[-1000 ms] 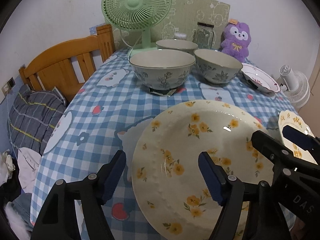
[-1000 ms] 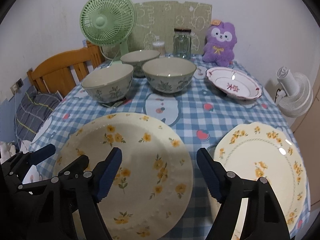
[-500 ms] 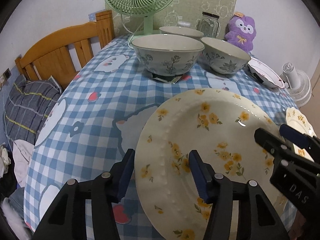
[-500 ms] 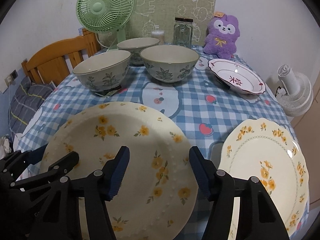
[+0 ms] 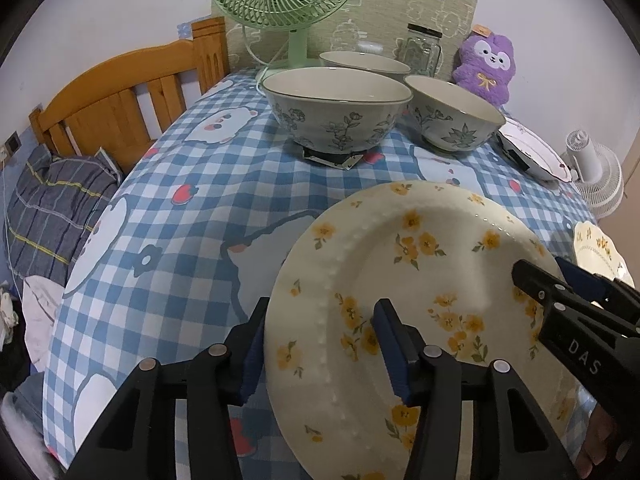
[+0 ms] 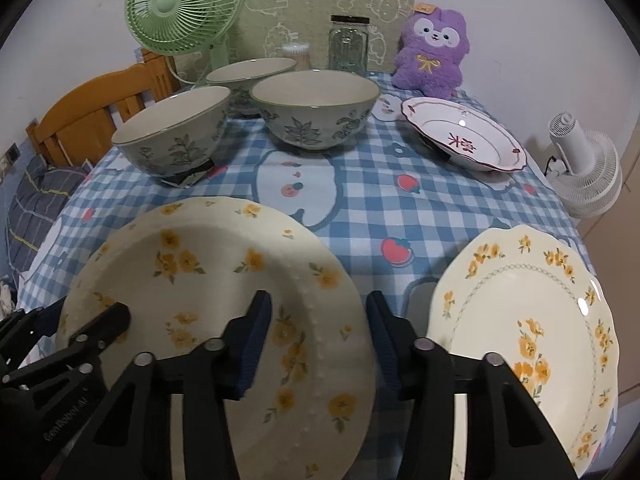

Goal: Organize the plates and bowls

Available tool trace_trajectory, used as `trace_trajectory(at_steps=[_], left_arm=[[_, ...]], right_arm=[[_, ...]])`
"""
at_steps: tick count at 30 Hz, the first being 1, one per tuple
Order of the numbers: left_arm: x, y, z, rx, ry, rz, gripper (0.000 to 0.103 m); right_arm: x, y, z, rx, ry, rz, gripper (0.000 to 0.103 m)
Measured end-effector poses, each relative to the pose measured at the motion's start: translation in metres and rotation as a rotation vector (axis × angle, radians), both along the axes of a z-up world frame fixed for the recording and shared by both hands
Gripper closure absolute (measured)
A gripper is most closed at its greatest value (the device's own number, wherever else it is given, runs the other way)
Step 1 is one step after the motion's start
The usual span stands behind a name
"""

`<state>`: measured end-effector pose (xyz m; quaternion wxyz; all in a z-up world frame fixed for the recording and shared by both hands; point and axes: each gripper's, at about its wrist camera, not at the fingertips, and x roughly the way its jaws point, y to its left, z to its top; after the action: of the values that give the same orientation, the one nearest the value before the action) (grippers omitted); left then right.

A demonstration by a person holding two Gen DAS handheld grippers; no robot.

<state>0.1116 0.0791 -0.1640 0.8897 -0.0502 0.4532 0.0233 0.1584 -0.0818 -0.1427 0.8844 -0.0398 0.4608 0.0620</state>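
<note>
A large cream plate with yellow flowers (image 5: 420,280) (image 6: 208,280) lies at the table's near edge. My left gripper (image 5: 320,344) straddles its left rim, one finger outside and one over the plate, jaws part closed. My right gripper (image 6: 316,340) straddles its right rim the same way. A second yellow-flower plate (image 6: 524,332) lies to the right. Three floral bowls (image 6: 176,136) (image 6: 316,108) (image 6: 252,76) and a red-trimmed white dish (image 6: 468,136) stand farther back.
A blue checked tablecloth (image 6: 360,200) covers the table. At the back stand a green fan (image 6: 184,8), a glass jar (image 6: 348,44) and a purple plush toy (image 6: 432,52). A wooden bed frame (image 5: 120,100) is to the left, a white fan (image 6: 588,172) to the right.
Both grippers have moved forward and lower onto the big plate's opposite rims, and their jaws have narrowed around the rims. The plate stays on the table.
</note>
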Motion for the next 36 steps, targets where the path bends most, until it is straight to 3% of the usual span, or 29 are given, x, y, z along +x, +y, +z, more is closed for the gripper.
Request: trace_trajectory(at_steps=[18, 36], left_arm=[[0.0008, 0.0031, 0.0041, 0.018, 0.022, -0.061, 0.058], [0.0062, 0.0016, 0.0075, 0.021, 0.042, -0.016, 0.058]], right_arm=[[0.0012, -0.0041, 0.0004, 0.015, 0.015, 0.03, 0.06], [0.0061, -0.0038, 0.0037, 0.022, 0.058, 0.003, 0.061]])
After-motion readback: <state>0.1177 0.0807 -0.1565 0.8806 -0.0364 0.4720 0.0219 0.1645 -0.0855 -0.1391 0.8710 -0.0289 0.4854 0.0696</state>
